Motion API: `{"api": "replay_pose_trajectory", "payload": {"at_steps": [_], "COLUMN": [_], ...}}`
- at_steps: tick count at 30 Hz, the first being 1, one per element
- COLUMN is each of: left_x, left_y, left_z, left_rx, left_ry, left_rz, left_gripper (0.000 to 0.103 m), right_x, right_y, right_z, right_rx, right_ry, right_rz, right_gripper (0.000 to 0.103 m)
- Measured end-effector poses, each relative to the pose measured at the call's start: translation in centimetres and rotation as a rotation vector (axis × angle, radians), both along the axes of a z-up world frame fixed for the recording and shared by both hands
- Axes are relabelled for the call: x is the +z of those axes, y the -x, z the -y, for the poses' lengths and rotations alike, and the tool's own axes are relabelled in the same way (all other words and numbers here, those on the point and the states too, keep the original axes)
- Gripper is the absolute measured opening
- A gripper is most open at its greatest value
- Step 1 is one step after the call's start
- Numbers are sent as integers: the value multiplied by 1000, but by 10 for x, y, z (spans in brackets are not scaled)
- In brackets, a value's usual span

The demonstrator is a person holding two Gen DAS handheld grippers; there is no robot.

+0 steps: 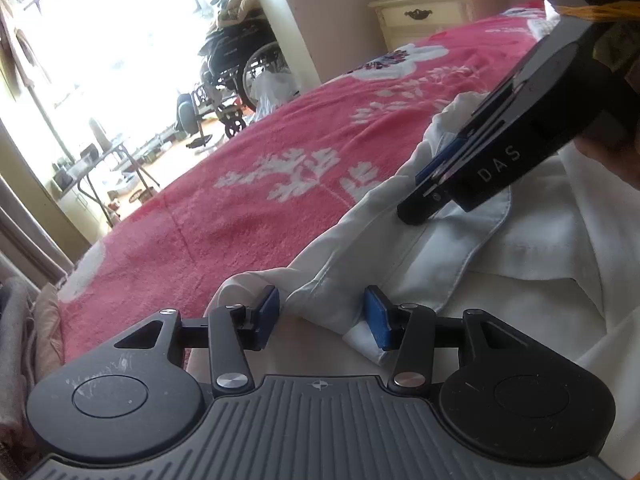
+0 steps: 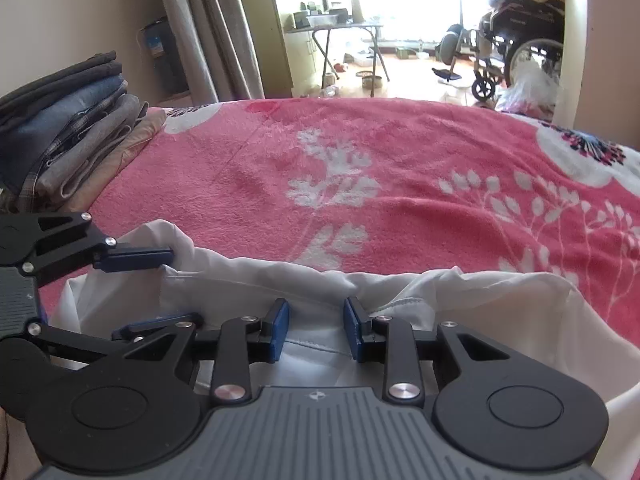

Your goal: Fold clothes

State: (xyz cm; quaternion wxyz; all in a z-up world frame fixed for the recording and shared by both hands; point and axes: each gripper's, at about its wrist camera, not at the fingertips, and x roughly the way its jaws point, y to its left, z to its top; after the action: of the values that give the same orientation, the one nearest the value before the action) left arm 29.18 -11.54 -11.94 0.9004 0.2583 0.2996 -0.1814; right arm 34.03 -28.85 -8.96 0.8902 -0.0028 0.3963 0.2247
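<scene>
A white shirt [image 1: 540, 240] lies crumpled on the pink bed at the near edge, with a pale blue inner band running along its seam. In the left wrist view my left gripper [image 1: 324, 316] stands open around a bunched fold of the shirt, and a small gap shows at the left pad. My right gripper [image 1: 424, 188] comes down from the upper right, its lower fingertip touching the pale band. Seen from the right wrist, the right gripper [image 2: 316, 330] is open over the seam of the shirt [image 2: 480, 300], with cloth showing between the pads. To its left the left gripper [image 2: 182, 286] straddles the shirt's edge.
The pink floral blanket [image 2: 360, 160] stretches away beyond the shirt. A stack of folded clothes [image 2: 72, 132] sits at the bed's left corner. Past the bed are a wheelchair [image 2: 520, 40], a folding table [image 2: 336, 28], curtains [image 2: 208, 28] and a cream nightstand [image 1: 424, 16].
</scene>
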Motion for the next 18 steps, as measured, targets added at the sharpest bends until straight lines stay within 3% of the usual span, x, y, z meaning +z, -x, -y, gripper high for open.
{"api": "replay_pose_trajectory", "payload": {"at_steps": [7,12,14,18], "left_x": [24,-6,-7,14], "left_y": [19,20,20,25], "left_z": [-11,9,10,-1], "left_rx": [-2,-47,-29,26], "left_ry": [109,-49,-43,21], "left_rz": [13,-9,4,-11], "left_gripper": [50,51,54,55], "right_x": [35,8,2,22], "right_y": [16,13,15,23], "right_z": [33,30,23,18], "right_rx": [-10,7,21,24], "right_ry": [-99,45,96,129], "right_rz": [35,-38,-16,28], "right_gripper": [32,30,29,30]}}
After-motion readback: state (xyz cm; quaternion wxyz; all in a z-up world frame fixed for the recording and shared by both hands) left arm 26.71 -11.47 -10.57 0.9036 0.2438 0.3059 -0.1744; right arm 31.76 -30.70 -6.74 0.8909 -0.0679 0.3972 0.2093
